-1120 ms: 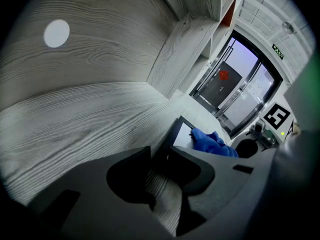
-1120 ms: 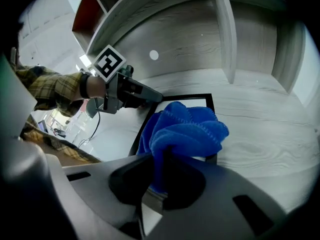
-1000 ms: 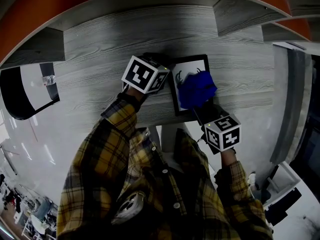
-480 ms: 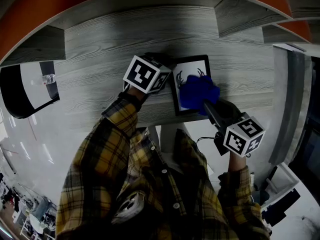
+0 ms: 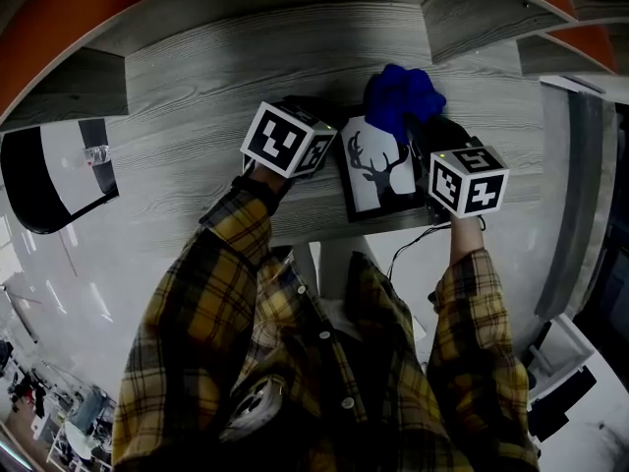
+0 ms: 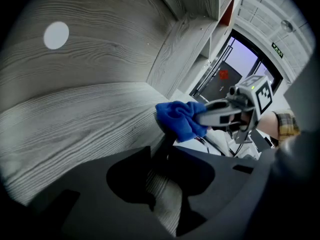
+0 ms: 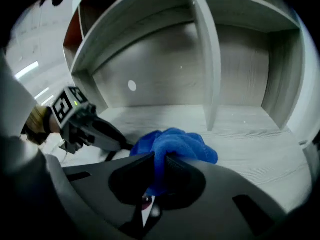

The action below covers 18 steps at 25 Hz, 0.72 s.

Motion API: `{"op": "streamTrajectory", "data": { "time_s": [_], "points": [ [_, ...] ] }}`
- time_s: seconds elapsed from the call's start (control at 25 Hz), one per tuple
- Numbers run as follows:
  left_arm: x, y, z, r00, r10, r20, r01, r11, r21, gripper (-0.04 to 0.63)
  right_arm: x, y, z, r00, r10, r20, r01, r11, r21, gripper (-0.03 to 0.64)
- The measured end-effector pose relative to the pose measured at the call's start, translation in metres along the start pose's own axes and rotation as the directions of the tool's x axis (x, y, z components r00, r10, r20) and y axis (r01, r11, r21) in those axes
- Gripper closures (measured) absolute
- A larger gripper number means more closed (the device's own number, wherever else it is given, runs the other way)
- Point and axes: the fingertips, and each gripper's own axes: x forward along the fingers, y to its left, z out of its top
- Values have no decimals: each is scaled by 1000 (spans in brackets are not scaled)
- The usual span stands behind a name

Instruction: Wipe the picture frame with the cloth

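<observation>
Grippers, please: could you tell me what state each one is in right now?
Left gripper: closed on the edge of the picture frame.
Right gripper: closed on the cloth.

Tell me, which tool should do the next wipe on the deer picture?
Right. The right tool is shut on the blue cloth at the top of the picture frame; the left tool just holds its edge.

Grey wood shelf (image 5: 197,116), wht floor (image 5: 39,293).
</observation>
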Motion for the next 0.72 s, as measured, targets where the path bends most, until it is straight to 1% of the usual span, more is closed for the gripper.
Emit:
{"op": "streamTrajectory", "data": {
  "time_s": [0.04, 0.16, 0.32, 0.4, 0.48, 0.72],
  "points": [
    [0, -1, -1, 1000, -1, 0, 1, 1000, 0, 480, 7, -2, -9, 999, -23, -24, 22, 999, -24, 569],
    [0, 0, 0, 1000, 1, 0, -1, 1000, 4, 480, 10, -1, -17, 998, -60, -24, 59, 997, -54, 569],
    [0, 0, 0, 1000, 3, 2, -3, 1000, 5, 480, 6, 7, -25, 995, -66, -73, 57, 992, -114, 569],
    [0, 0, -1, 1000, 3, 1, -3, 1000, 3, 480, 2, 10, -32, 995, -49, -92, 40, 994, -101, 569],
    [0, 1, -1, 1000, 4, 1, -4, 1000, 3, 480, -5, 13, -41, 994, -32, -102, 25, 997, -68, 569],
    [-1, 0, 0, 1000, 2, 3, -2, 1000, 3, 480, -35, 21, -76, 990, -26, -136, 25, 1000, -4, 569]
  ]
}}
